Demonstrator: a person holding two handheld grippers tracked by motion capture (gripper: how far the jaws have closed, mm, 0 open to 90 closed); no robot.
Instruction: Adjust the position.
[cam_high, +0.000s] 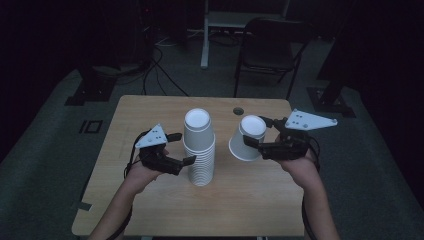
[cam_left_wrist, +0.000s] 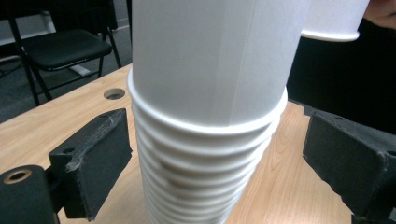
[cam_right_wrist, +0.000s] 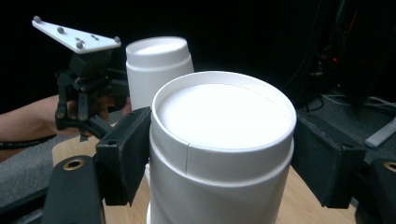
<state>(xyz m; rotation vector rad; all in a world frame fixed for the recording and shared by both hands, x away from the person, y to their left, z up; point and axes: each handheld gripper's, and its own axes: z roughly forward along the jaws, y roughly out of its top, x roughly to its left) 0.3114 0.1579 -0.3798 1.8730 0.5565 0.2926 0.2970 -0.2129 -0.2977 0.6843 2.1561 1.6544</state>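
Wooden table (cam_high: 250, 200), single cup (cam_high: 247, 138) clamped between right gripper (cam_high: 256, 134) jaws

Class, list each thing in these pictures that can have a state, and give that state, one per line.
Stack of paper cups: upside down, standing upright on the table.
Single paper cup: upside down, tilted, held off the table.
Left gripper: open, jaws either side of the stack.
Right gripper: shut on the single paper cup.

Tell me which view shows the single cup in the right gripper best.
The right gripper view: the single cup sits close up, upside down, clamped between both fingers. The high view shows it small and tilted beside the stack of cups. The left gripper view catches only its rim.
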